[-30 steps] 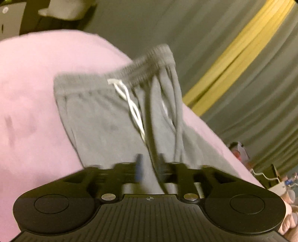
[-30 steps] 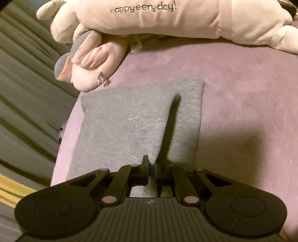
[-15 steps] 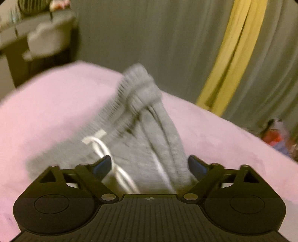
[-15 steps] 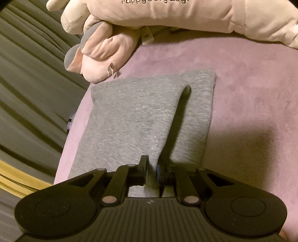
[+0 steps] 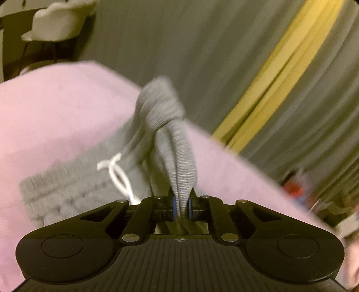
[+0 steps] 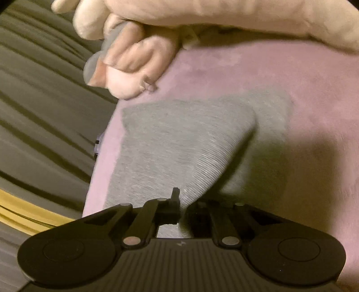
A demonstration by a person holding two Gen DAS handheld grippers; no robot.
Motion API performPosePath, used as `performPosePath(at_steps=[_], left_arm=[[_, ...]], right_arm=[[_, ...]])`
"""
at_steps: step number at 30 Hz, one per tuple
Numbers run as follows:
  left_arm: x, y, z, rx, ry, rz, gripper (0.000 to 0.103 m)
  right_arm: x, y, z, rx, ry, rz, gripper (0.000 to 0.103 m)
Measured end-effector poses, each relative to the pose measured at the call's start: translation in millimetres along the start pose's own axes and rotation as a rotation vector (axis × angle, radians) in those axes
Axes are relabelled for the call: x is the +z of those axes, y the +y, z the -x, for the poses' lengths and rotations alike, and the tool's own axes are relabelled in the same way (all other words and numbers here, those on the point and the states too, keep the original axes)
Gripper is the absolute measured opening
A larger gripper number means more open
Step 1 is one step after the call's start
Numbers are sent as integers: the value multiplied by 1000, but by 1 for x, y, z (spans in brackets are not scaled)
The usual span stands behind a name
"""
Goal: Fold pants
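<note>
Pink bed cover (image 5: pixel 62 116); grey curtain (image 5: pixel 202 45) with yellow stripe (image 5: pixel 280 74) behind; white chair (image 5: pixel 58 20) top left; cream plush toy (image 6: pixel 202 20) at bed's far edge.

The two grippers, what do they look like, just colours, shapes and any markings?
Both are matte black plastic. The left gripper has a ribbed body, two round disc-shaped lobes, silver pivot pins on angled linkage arms, a small crosshair mark at centre, and blue pads on its fingers. The right gripper has the same build with a small pale logo mark; its pad colour isn't visible. No cables or sleeves show.
</note>
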State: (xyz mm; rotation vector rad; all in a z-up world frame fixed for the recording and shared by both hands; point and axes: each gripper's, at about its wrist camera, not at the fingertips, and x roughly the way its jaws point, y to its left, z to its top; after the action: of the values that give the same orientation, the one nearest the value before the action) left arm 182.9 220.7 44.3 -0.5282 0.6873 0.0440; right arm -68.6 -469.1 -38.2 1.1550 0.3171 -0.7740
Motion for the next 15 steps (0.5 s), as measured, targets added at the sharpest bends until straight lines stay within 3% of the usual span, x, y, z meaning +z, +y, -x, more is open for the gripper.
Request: performPosePath(at_steps=[3,5,6,8,10,12,13,15], left_arm=[[7,23,39,-112,-131,90,11],[-3,43,59,-178,-201,143,11],[-13,55,65,-194,-218,152,13],[-35,70,60,-149,-176,116,17],[-63,86,40,-24,-74,77,19],[-86,102,18,112,42,85,22],[-93,108,11,128,68,98,24],[-98,113,14,102,27,134,30]], right_arm=[[20,32,31,218,-84,-13,5],[30,34,49,398,-148,-93,5],[32,29,56,433,-184,-118,5],[27,16,62,356,-238,-85,5],[12,6,46,126,-216,43,5],[-7,-13,14,-103,-93,83,5],[-15,-27,1,-192,-24,57,5],[-24,-45,2,-147,-51,-18,4]])
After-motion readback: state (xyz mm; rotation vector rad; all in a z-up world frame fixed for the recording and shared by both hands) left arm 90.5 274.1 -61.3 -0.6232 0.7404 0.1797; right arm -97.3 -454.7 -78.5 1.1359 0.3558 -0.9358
